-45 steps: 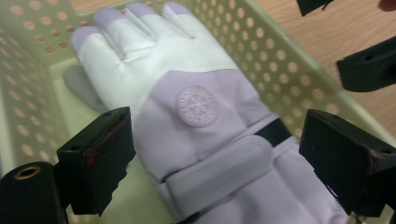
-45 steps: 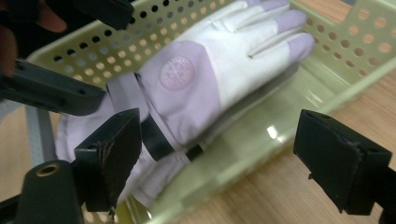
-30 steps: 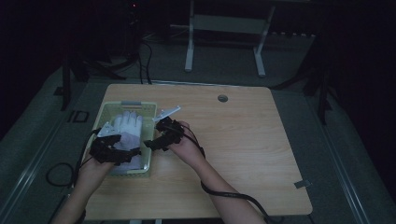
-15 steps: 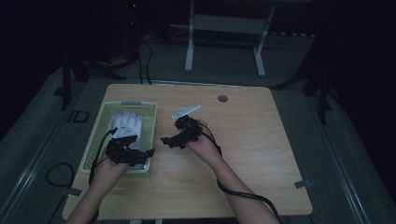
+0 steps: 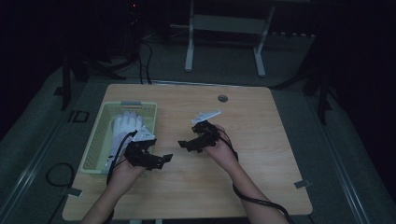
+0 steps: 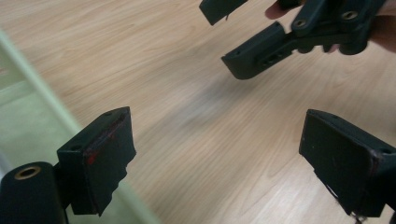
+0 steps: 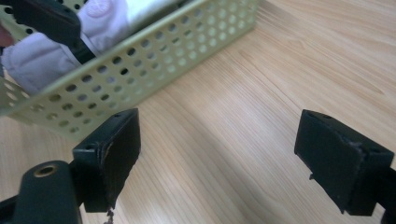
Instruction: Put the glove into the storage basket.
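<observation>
A pale green perforated basket (image 5: pixel 99 140) stands at the table's left with white gloves (image 5: pixel 127 125) lying in it. My left gripper (image 5: pixel 164 159) hovers just right of the basket's near right corner, jaws pointing right, open and empty. My right gripper (image 5: pixel 184 144) faces it from the table's middle, jaws pointing left, also open and empty. In the left gripper view my left gripper (image 6: pixel 219 163) stands wide over bare wood, with the right gripper (image 6: pixel 280 42) ahead. In the right gripper view my right gripper (image 7: pixel 224 163) opens toward the basket (image 7: pixel 154 60) and the gloves (image 7: pixel 37 65).
The wooden table (image 5: pixel 261 154) has a round cable hole (image 5: pixel 222 98) near its far edge. Cables trail from both grippers off the near edge. A metal stand (image 5: pixel 224 28) is on the floor beyond the table.
Both hands have moved rightward, out from over the basket. The left gripper now sits past the basket's right wall, and the right gripper is over the table's middle. Both stay open.
</observation>
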`<state>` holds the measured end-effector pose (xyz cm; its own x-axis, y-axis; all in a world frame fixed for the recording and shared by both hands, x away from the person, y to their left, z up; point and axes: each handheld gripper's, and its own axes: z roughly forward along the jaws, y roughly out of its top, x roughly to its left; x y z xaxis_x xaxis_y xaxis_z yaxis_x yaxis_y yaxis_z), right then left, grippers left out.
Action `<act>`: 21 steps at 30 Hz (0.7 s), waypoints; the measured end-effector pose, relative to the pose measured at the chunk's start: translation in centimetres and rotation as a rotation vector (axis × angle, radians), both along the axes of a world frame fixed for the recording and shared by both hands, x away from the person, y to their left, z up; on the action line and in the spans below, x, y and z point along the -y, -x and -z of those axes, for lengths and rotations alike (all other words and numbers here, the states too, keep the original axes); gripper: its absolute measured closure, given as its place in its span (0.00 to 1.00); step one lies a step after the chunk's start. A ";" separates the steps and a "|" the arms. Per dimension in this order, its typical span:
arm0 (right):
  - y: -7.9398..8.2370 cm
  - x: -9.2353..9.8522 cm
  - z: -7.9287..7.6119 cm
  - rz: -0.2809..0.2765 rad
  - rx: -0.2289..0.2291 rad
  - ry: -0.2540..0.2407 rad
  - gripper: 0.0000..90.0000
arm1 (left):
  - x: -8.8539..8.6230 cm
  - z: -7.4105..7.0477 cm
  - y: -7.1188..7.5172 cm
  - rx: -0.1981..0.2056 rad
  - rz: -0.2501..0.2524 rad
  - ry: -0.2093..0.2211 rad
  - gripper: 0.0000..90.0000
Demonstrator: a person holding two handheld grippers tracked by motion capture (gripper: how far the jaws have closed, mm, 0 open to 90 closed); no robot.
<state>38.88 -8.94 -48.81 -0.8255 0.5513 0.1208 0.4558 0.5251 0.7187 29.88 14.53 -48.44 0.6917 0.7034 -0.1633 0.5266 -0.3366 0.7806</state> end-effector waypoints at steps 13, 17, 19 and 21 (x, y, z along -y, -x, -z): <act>0.6 4.0 0.7 0.036 0.007 -0.004 0.16 | 3.7 1.0 0.9 -0.022 0.086 -0.010 0.12; 1.0 5.0 1.2 0.047 0.006 -0.003 0.16 | 5.3 1.9 1.3 -0.032 0.128 -0.014 0.12; 1.2 5.5 1.6 0.047 0.009 0.008 0.16 | 6.0 2.3 1.5 -0.040 0.143 -0.011 0.12; 1.4 6.1 2.0 0.044 0.009 0.013 0.16 | 6.6 2.8 1.6 -0.043 0.163 -0.009 0.12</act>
